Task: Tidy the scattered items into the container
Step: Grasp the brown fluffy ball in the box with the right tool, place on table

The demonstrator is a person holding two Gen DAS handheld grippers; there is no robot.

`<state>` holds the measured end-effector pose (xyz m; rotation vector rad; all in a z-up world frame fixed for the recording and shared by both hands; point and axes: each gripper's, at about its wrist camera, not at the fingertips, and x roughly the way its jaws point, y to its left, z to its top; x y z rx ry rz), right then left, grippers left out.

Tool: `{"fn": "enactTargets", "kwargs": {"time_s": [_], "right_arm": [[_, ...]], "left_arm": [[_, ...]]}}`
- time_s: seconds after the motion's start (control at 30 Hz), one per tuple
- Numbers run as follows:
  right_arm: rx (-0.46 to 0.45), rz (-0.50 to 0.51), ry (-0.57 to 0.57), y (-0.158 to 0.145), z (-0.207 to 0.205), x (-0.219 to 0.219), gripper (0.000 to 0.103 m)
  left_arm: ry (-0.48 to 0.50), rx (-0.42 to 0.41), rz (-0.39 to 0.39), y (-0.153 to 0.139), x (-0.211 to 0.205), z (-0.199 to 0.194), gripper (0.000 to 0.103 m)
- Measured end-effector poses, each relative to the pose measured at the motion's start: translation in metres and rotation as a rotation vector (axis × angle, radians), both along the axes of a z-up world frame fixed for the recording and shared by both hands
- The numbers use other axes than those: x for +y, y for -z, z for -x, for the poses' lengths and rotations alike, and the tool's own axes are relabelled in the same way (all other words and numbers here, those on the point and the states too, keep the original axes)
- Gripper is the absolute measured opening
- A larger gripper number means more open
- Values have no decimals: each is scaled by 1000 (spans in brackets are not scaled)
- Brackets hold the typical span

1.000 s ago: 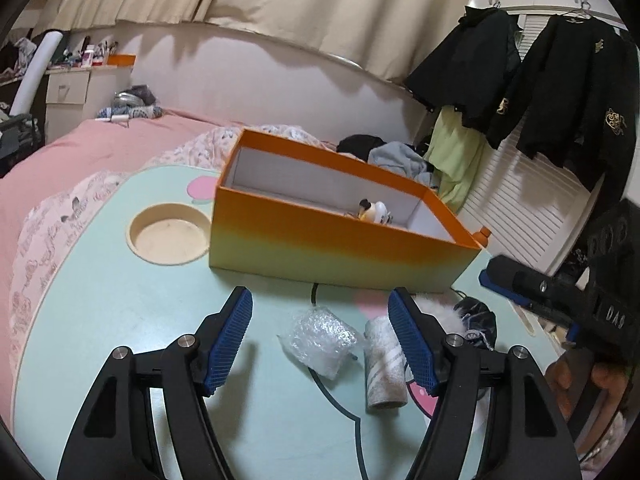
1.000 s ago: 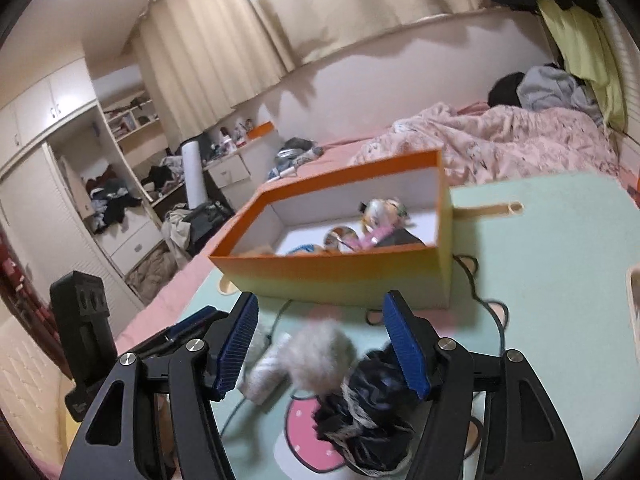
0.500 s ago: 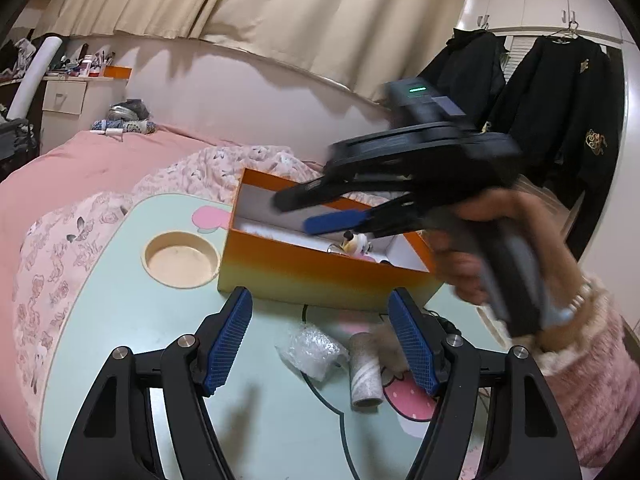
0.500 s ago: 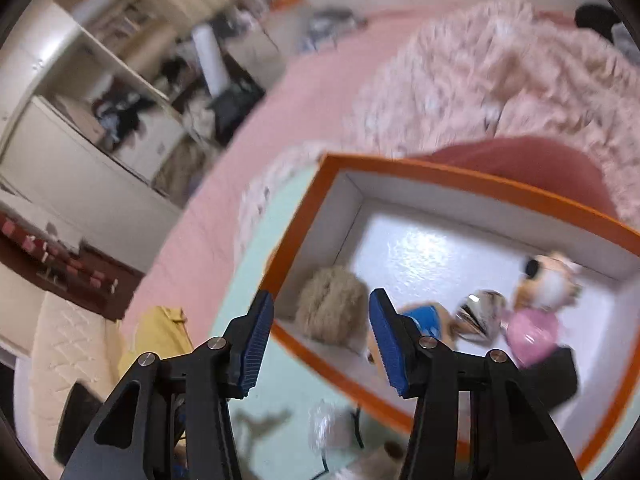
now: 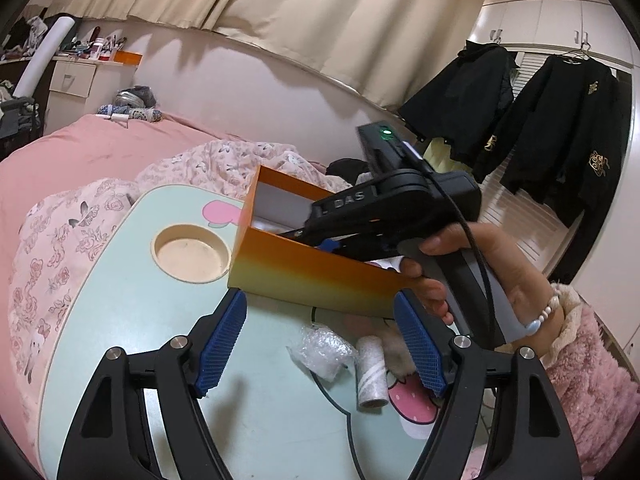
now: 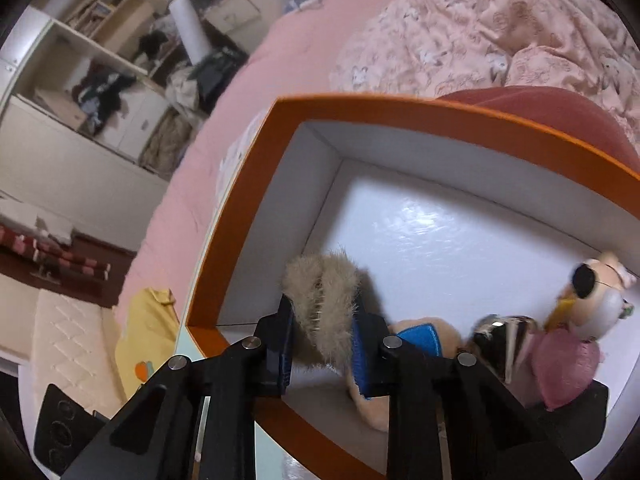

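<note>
The right gripper is clamped on a beige fur pom-pom, held inside the orange box above its white floor, near the left corner. Beside it in the box lie a plush toy and a pink heart. The left gripper stands wide and holds nothing above the mint table; a bubble-wrap piece and a small roll lie between its fingers.
</note>
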<state>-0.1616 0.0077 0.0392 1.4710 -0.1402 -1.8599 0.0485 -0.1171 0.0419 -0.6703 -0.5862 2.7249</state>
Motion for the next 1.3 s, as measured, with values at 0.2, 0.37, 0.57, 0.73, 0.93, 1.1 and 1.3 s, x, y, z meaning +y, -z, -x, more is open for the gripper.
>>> {"fn": "enactTargets", "kwargs": {"time_s": [0.2, 0.37, 0.57, 0.73, 0.93, 1.1, 1.3], "right_arm": [[133, 135, 92, -48, -22, 50, 23], [329, 206, 120, -93, -90, 113, 23], [359, 127, 223, -59, -153, 185, 23], [258, 120, 327, -15, -156, 219, 23], [234, 92, 367, 7, -148, 215, 29], [281, 133, 395, 8, -154, 217, 36], [303, 160, 396, 1, -159, 220, 42]], "left_arm": [[2, -12, 4, 2, -2, 1, 76], [-4, -30, 10, 5, -2, 4, 76], [41, -50, 24, -2, 6, 11, 76], [147, -49, 103, -46, 30, 43, 76], [198, -339, 392, -53, 81, 147, 76], [229, -454, 507, -28, 107, 188, 72], [264, -567, 500, -7, 111, 214, 52]]}}
